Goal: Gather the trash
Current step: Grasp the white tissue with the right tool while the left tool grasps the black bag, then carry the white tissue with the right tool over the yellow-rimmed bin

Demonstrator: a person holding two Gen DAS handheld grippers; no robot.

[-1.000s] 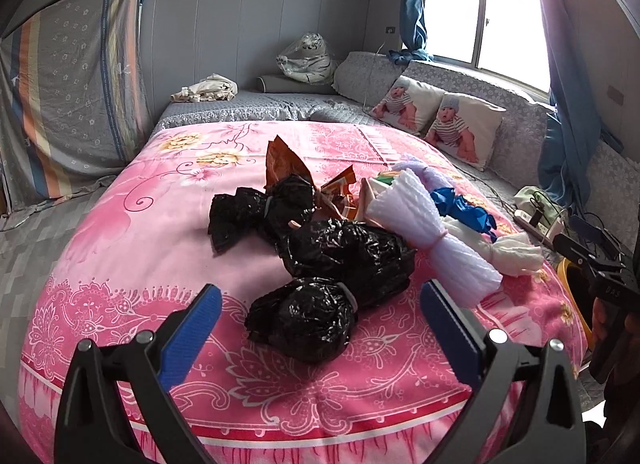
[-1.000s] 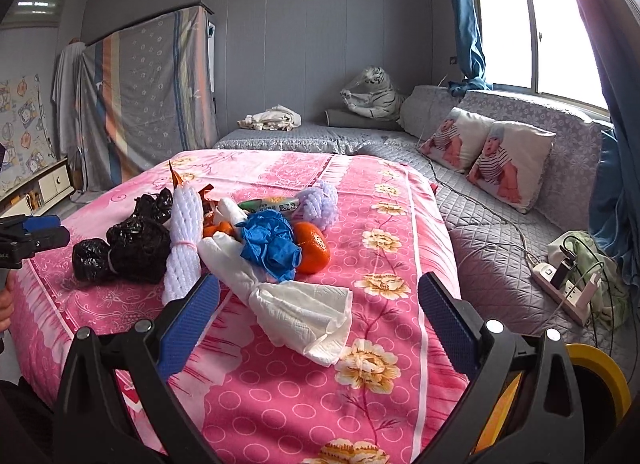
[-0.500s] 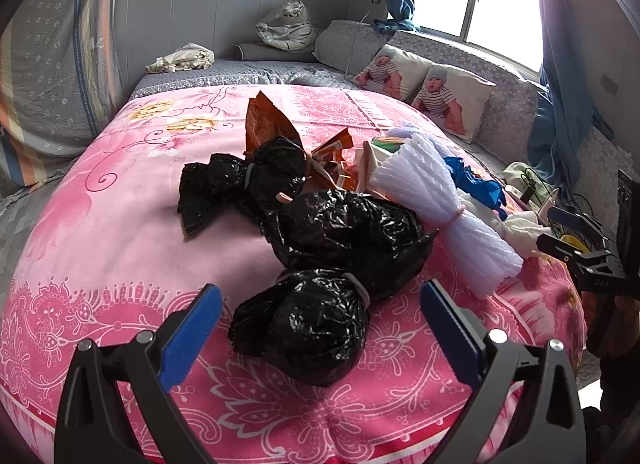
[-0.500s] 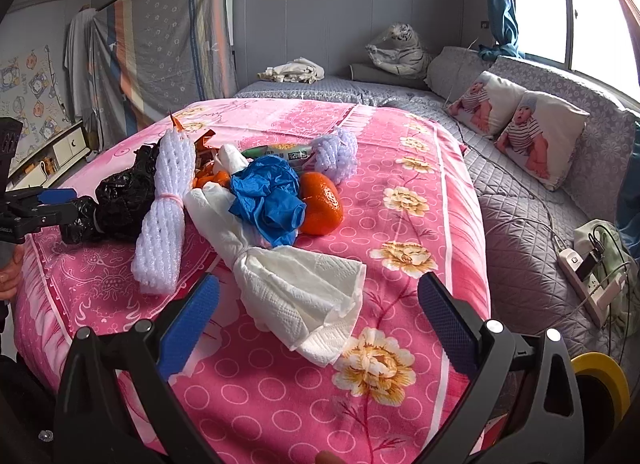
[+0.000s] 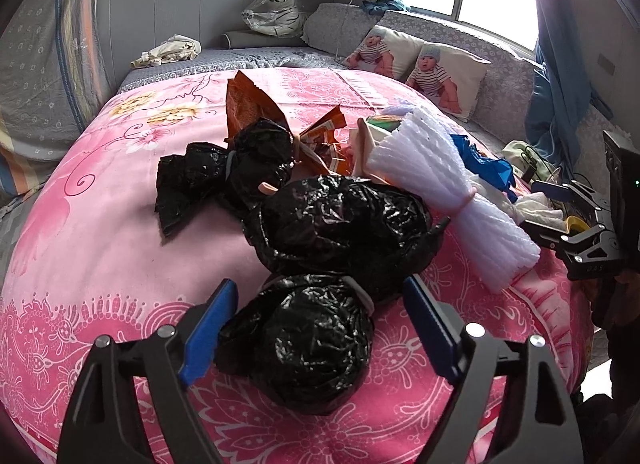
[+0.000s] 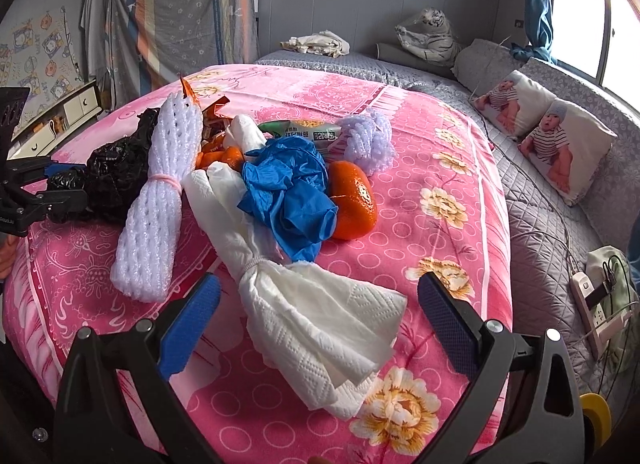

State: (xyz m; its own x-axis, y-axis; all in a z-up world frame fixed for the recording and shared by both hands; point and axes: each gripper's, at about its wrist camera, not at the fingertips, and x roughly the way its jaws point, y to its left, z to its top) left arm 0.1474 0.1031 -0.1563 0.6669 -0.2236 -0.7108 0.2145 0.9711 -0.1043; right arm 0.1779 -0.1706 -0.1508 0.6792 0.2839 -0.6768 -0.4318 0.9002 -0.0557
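Pink floral bedding is covering the bed (image 5: 100,248), and a heap of trash is lying on it. In the left wrist view, going from left to right, a small knotted black bag (image 5: 192,179) is sitting against a torn orange wrapper (image 5: 248,103); a bigger black bag (image 5: 340,223) is lying beside them near the middle, and a white foam net roll (image 5: 448,191) is slanting off to its right. A round black bag (image 5: 304,340) is resting nearest the camera, touching the bigger one. The left tool (image 5: 320,320) is closing its jaws around this round bag: the bag is sitting between the blue pads, the left pad looks about to touch it, and a gap is showing at the right pad, so nothing is being gripped. At the far right edge the right tool is showing, held by a hand.

In the right wrist view the foam net roll is lying on the left, then a tied bundle of white paper towel (image 6: 320,312), a crumpled blue glove (image 6: 288,187), an orange (image 6: 352,203) touching the glove, and a pale purple foam net (image 6: 368,139) behind it. The right tool (image 6: 320,308) is standing wide open, with the paper towel's loose end lying between its pads but untouched.
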